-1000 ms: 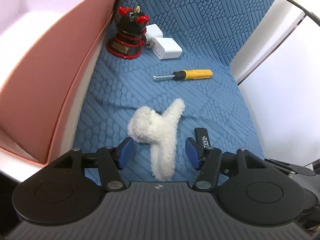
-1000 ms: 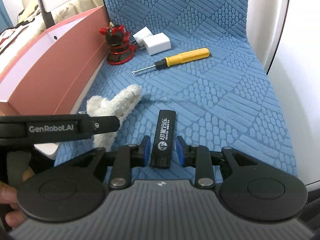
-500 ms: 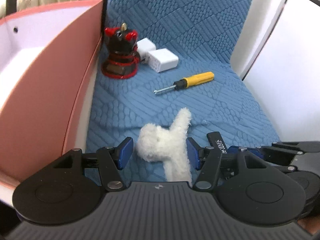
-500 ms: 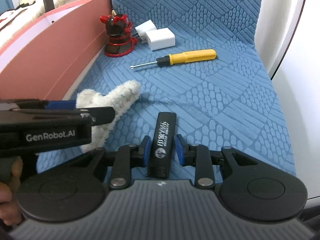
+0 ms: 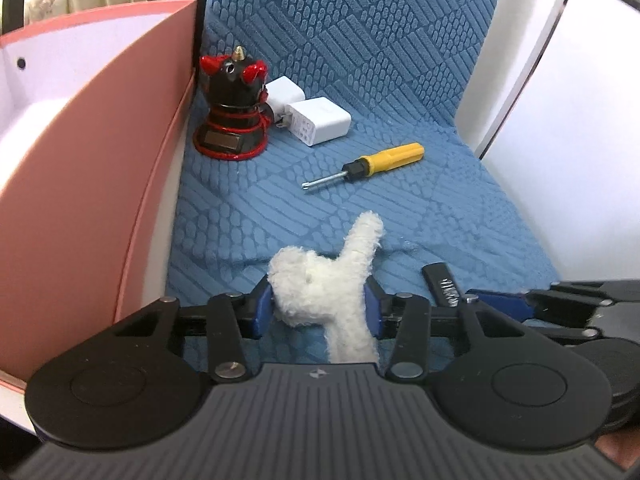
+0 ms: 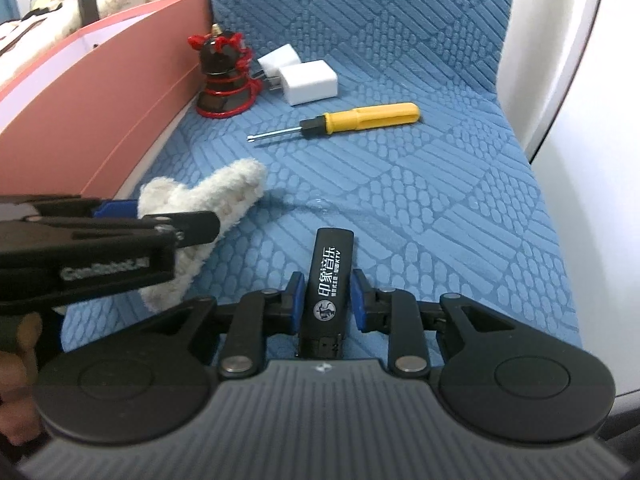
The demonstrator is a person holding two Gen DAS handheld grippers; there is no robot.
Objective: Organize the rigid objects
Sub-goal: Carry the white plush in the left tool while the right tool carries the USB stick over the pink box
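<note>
A fluffy white piece [image 5: 312, 284] lies on the blue textured cloth [image 5: 360, 60] with its long arm pointing away. My left gripper [image 5: 318, 312] has it between the blue pads; the jaws are closing and both pads touch its sides. To its right a black stick with white lettering [image 6: 332, 256] lies lengthwise between the pads of my right gripper [image 6: 327, 300], whose jaws are closing against it. In the right wrist view the fluffy piece [image 6: 224, 188] and the left gripper [image 6: 132, 216] show at the left. The stick's tip [image 5: 440, 280] and the right gripper [image 5: 520, 304] appear in the left wrist view.
A pink open box [image 5: 100, 184] stands along the left edge of the cloth. At the back stand a black and red figurine [image 5: 232, 112] and two white chargers [image 5: 320, 120]. A yellow-handled screwdriver [image 5: 376, 160] lies mid-cloth. A white surface [image 5: 580, 160] borders the right.
The left jaws have narrowed from wide apart until the pads touch the fluffy piece. The right jaws have drawn in slightly around the black stick.
</note>
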